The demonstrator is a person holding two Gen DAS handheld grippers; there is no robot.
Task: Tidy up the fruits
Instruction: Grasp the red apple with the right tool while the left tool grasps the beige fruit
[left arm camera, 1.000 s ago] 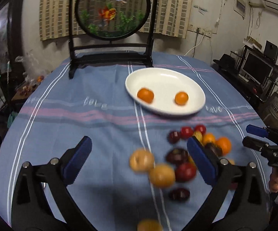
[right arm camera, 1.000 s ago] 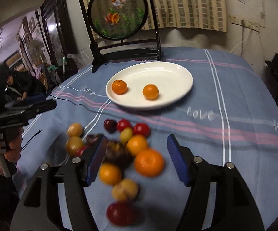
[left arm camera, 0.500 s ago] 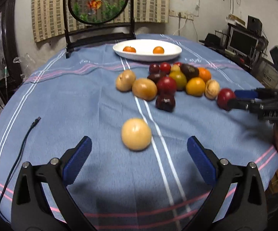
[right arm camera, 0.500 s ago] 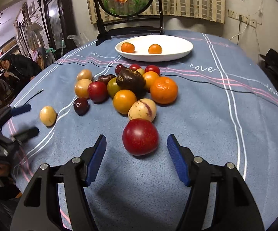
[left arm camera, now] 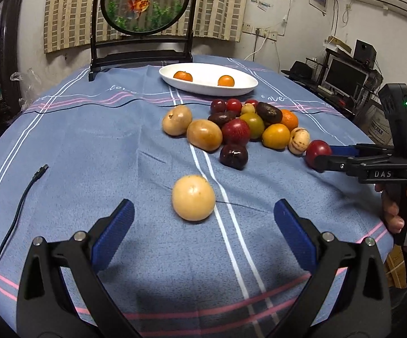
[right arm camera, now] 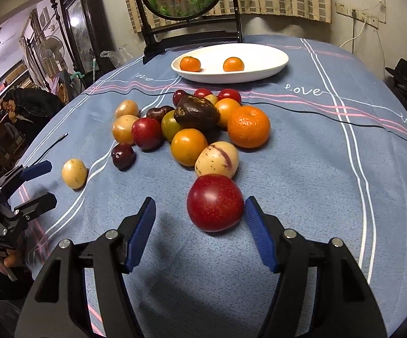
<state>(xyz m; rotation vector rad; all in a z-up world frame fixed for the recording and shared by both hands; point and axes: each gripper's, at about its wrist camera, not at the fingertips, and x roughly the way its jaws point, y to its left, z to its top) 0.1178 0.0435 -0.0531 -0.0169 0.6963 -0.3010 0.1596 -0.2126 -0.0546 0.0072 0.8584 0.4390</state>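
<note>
On the blue striped cloth covering the surface, a heap of mixed fruits is lying just in front of the white oval plate, which is holding two small oranges side by side. The left gripper is hovering low over the cloth with its jaws spread wide and holding nothing; a pale yellow round fruit is sitting alone on the cloth just ahead of the gap between them, apart from the heap. The right gripper is reaching in beside the near edge of the heap, its jaws also parted, and a red plum-like fruit is resting between the blue pads; the right-hand pad is lying close against the fruit, though contact cannot be told, while the left-hand pad is standing clearly off it. In the left wrist view that same red fruit is showing at the tips of the right gripper, beside a cream fruit with purple streaks. A thin black cable is trailing across the cloth to the left, and a round goldfish screen on a dark stand is standing behind the plate
</note>
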